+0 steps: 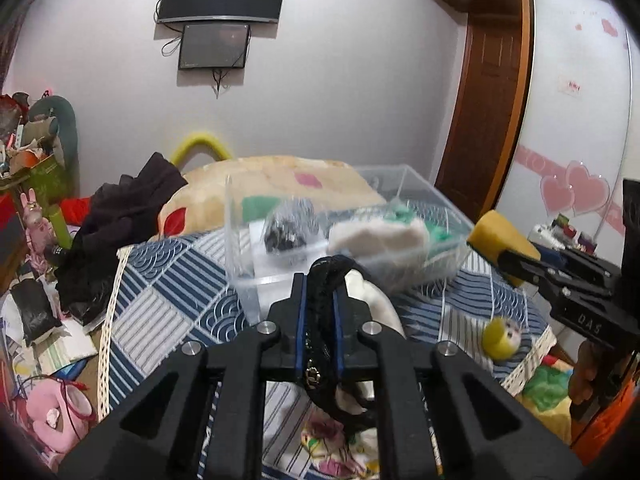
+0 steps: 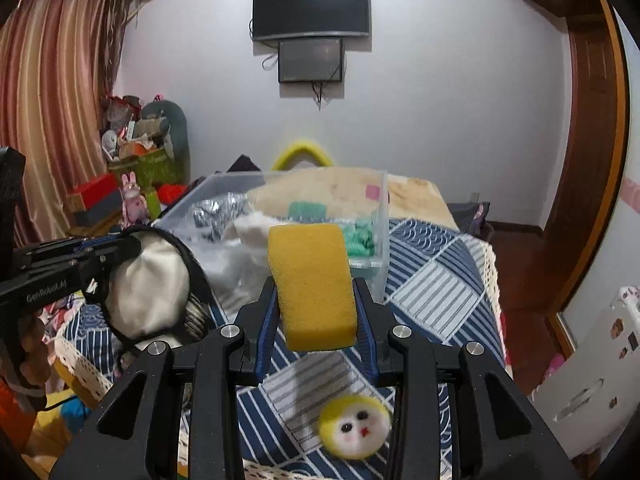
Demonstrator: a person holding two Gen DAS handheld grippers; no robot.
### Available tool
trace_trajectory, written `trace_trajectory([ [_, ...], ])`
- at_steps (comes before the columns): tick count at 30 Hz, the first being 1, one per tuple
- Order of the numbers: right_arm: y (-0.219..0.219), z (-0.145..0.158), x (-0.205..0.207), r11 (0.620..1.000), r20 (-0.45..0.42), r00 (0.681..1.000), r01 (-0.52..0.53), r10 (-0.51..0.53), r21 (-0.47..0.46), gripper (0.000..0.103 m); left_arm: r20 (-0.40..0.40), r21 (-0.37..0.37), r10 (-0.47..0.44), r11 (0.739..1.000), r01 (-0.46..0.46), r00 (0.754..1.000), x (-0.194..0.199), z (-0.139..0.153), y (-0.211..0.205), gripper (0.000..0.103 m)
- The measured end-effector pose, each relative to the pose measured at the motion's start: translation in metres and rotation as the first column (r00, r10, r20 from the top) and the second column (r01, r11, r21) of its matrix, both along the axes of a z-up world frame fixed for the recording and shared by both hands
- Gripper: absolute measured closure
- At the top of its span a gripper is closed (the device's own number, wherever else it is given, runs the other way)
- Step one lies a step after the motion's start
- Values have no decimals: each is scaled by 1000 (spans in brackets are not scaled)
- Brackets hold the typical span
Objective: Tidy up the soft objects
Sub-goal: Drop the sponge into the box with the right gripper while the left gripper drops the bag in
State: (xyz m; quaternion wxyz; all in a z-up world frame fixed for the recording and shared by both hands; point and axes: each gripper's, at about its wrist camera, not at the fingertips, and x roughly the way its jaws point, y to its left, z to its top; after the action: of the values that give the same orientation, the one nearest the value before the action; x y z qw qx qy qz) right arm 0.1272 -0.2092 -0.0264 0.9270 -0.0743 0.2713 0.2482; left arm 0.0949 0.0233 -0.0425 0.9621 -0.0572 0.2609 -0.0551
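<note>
My left gripper [image 1: 320, 280] is shut on the black trim of a cream fabric pouch [image 1: 376, 300], held above the bed; it also shows at the left of the right wrist view [image 2: 148, 284]. My right gripper [image 2: 314, 284] is shut on a yellow sponge [image 2: 312, 284], which also shows in the left wrist view [image 1: 500, 236]. A clear plastic box [image 1: 280, 268] stands on the bed ahead of both grippers and holds a white soft piece [image 1: 376, 236], green items [image 2: 360, 236] and a shiny dark bundle [image 1: 288, 228]. A small yellow plush face [image 2: 354, 426] lies on the quilt below my right gripper.
The bed has a blue and white patchwork quilt [image 1: 168, 292]. A patterned pillow [image 1: 280, 176] and dark clothes [image 1: 124, 216] lie behind the box. Clutter and pink toys [image 1: 52, 412] fill the floor at left. A wardrobe [image 1: 568, 100] stands at right.
</note>
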Motion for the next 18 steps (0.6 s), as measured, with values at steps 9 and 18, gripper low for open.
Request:
trace_trajectory([
  [9, 1, 15, 9, 999, 38, 999, 12, -14, 34, 71, 36, 12, 28, 1000, -28, 999, 18, 16, 8, 94],
  [18, 10, 21, 31, 998, 49, 998, 33, -36, 48, 71, 79, 12, 25, 1000, -26, 997, 41, 45, 12, 94],
])
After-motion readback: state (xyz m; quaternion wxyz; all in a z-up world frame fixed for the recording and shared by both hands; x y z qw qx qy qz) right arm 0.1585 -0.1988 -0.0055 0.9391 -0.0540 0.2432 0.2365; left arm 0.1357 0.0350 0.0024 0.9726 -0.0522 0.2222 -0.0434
